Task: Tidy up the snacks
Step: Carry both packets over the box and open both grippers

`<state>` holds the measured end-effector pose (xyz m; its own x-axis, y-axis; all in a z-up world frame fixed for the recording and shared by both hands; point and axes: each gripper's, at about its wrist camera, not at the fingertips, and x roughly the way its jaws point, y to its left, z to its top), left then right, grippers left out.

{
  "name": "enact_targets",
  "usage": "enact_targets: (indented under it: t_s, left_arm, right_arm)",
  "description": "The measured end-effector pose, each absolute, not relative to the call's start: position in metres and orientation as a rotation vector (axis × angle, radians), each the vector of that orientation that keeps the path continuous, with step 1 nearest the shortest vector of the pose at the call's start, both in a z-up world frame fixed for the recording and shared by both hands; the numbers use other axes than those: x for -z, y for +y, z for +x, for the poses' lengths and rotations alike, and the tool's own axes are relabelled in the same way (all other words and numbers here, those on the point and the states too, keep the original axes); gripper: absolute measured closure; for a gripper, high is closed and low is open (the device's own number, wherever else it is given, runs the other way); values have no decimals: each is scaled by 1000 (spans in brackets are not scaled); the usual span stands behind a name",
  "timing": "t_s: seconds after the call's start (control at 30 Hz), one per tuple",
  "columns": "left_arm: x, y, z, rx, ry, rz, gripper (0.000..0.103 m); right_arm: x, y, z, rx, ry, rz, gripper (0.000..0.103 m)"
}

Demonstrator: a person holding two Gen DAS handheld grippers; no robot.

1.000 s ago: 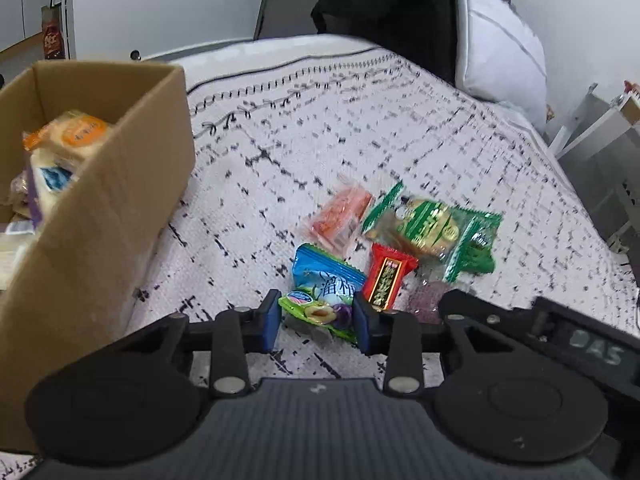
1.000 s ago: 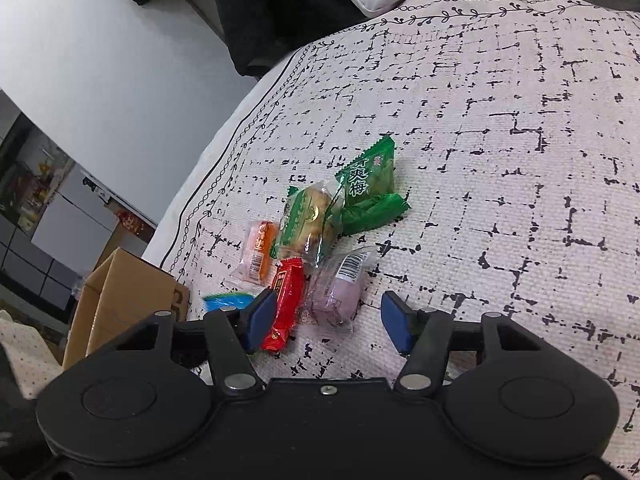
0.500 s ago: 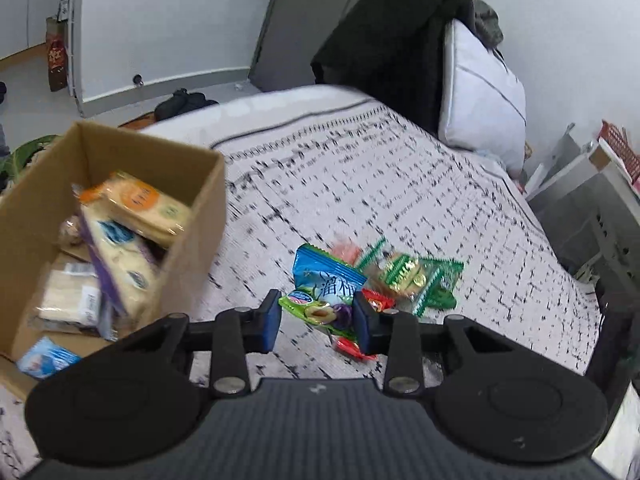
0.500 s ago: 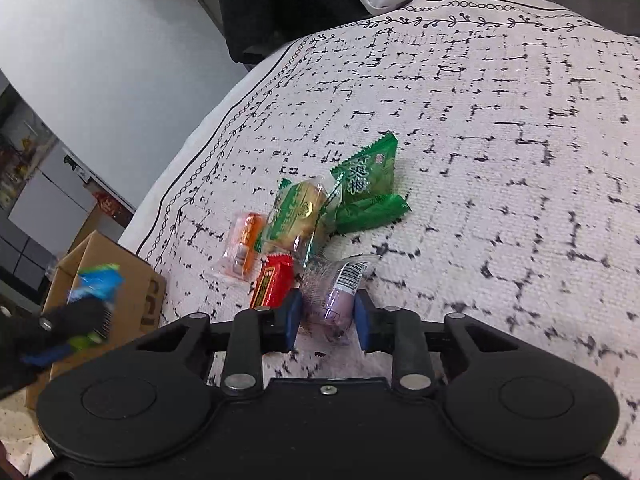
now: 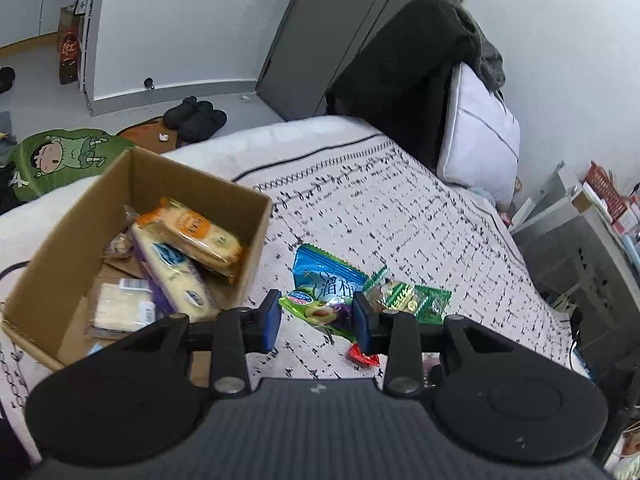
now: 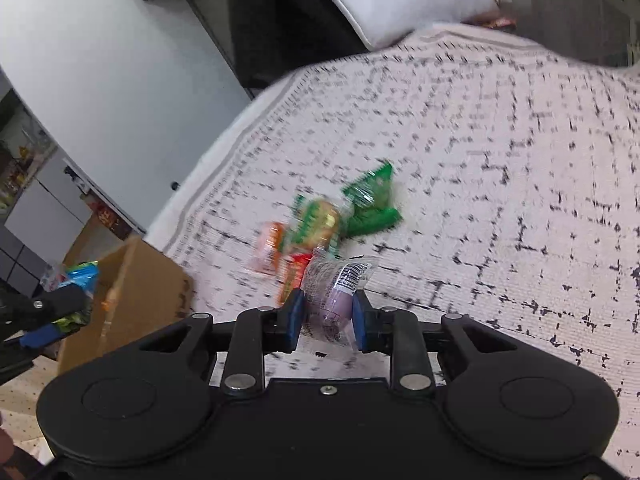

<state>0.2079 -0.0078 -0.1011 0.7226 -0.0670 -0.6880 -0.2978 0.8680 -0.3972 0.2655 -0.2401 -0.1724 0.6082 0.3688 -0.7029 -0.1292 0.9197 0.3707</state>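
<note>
Midway through a snack tidy-up on a bed (image 5: 400, 208) with a white, black-flecked cover: the cardboard box (image 5: 256, 232) at the near left already holds several packets, among them an orange-labelled cracker pack (image 5: 196, 232) and a purple-edged wafer pack (image 5: 172, 272). The left gripper (image 5: 316, 320) is clamped on a blue-and-green plum candy packet (image 5: 324, 296), carried in the air just right of the box's right wall and not yet over the opening. The right gripper (image 6: 326, 316) has its pads pressed on a clear pouch with a purple sweet (image 6: 336, 292), the pouch crumpled between them and apparently just clear of the cover, though motion blur makes that hard to confirm. Left on the bed, in a tight cluster at mid-distance, are a green-and-gold pastry packet (image 6: 320, 220), a plain green packet (image 6: 370, 204), an orange packet (image 6: 270, 246) and a red packet (image 6: 294, 272), so roughly four pieces remain after the two in hand. The box sits at the bed's left edge with floor beyond it; its upright wall is the rim both loads must clear. To the right and far side the cover lies open and unobstructed up to the pillow (image 5: 476, 144), giving ample room for further reaches.
</note>
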Motion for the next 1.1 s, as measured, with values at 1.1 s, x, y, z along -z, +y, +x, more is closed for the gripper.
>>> enact_targets:
  t_s: [1.1]
  left_arm:
    - [67,107,163,-254,648,-696,67]
  right_arm:
    - [86,-109,222,-478,788,214,78]
